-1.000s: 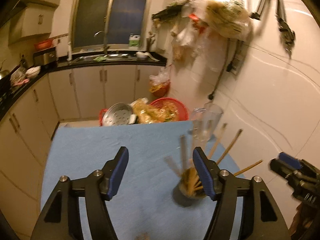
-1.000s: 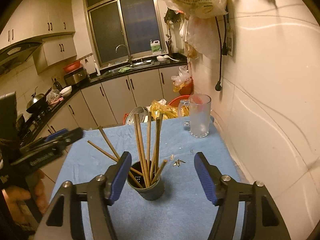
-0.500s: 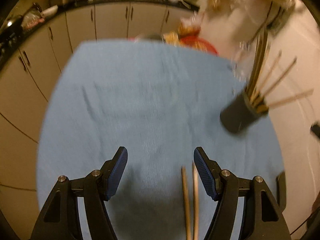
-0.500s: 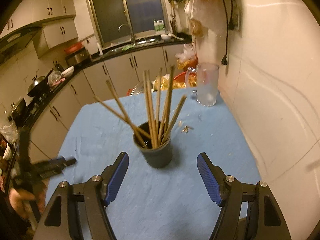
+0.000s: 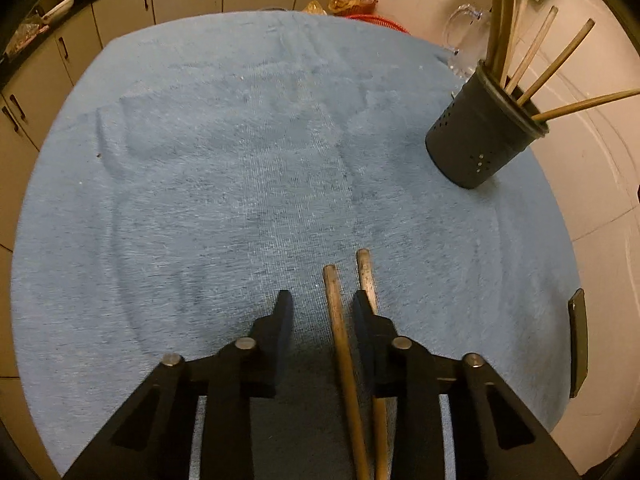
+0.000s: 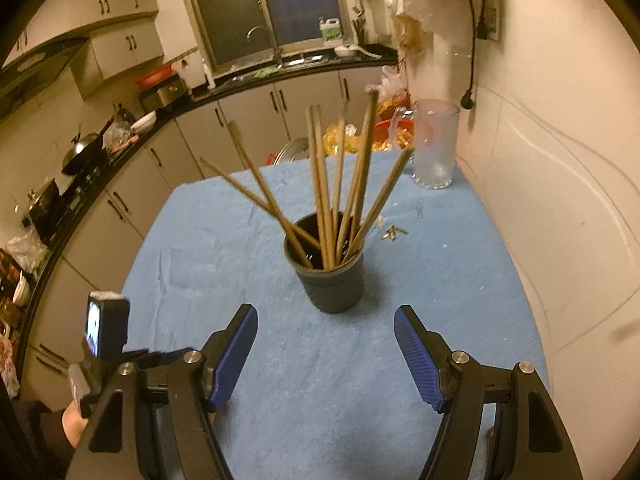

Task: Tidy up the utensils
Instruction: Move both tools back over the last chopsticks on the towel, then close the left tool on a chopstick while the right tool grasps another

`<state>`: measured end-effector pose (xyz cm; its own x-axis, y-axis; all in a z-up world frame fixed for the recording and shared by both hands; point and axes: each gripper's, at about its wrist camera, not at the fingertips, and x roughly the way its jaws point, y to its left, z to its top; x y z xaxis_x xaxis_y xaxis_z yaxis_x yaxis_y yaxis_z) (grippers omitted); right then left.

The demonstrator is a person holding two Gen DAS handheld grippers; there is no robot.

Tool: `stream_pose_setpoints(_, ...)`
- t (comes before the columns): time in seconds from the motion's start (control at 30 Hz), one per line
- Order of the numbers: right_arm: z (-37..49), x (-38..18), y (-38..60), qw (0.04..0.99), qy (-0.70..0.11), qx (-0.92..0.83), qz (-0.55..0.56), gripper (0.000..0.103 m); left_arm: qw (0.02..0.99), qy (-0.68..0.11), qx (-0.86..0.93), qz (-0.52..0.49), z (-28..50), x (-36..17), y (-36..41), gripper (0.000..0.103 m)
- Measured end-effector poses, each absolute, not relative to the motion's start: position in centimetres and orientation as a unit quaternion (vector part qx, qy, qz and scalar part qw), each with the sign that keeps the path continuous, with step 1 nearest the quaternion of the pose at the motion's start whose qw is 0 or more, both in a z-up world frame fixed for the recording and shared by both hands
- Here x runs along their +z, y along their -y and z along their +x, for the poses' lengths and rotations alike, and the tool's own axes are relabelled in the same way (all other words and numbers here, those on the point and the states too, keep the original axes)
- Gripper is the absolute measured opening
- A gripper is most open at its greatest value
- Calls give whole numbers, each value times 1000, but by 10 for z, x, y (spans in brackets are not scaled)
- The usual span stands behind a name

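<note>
Left tool (image 5: 322,306): pointed steeply down at the blue cloth; jaws narrow, having just been closing. 1 loose chopstick lies in the gap, close against the right-hand finger and apart from the left-hand one. Not pinched from both sides.
Left tool, other view: seen low at the left edge of the right wrist view, with a small lit screen on its back and a hand below it.
Loose chopsticks (image 5: 340,332): 2, lying side by side on the cloth, tips pointing away from the camera. The second passes under or behind the right-hand finger; its tip shows just past it.
Right tool (image 6: 326,354): jaws wide, blue pads facing each other, nothing between them. It hangs over the cloth just short of the holder.
Blue cloth (image 5: 224,168): covers the worktop; creased toward the left, a few crumbs on it.
Utensil holder (image 6: 334,276): dark round cup with small holes, upright on the cloth, centred ahead of the right tool; in the left wrist view it stands far right, well apart from the loose pair.
Chopsticks in holder (image 6: 326,184): about 8, fanned outward, ends up.
Scraps (image 6: 394,233): small bits on the cloth beyond the holder, right side.
Glass mug (image 6: 434,148): clear, handled, at the far right corner by the wall.
Kitchen behind: cabinets, sink under a dark window, hanging bags on the wall.
</note>
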<state>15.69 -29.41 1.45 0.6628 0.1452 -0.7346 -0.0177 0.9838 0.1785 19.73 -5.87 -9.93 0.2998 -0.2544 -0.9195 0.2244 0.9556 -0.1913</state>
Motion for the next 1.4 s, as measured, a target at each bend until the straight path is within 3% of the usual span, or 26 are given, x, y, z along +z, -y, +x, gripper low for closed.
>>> stream_pose_setpoints(0.1,159,6,286,901,-422,58,76,74,805,-572,-154,-26,204,-103,55,10)
stream_pose_setpoints(0.37,177,-29,251,868,-471,119,103,73,796,-583,-154,-47,195,-104,16,8)
stream_pose_setpoints(0.4,181,-37,244,860,-482,133,106,71,796,-583,-154,-45,194,-104,10,8)
stream_pose_setpoints(0.47,190,-57,226,838,-510,159,108,49,793,-586,-159,-54,193,-104,-2,8)
stream_pose_setpoints(0.53,203,-82,205,817,-541,171,97,41,791,-588,-158,-65,193,-104,-12,8)
stream_pose_setpoints(0.9,235,-131,147,798,-580,152,61,26,784,-596,-155,-81,194,-104,-22,9)
stream_pose_setpoints(0.97,234,-133,146,805,-575,141,43,13,783,-598,-151,-83,195,-104,-21,9)
stream_pose_setpoints(1.4,233,-138,171,800,-580,132,76,13,782,-611,-115,-45,218,-102,3,9)
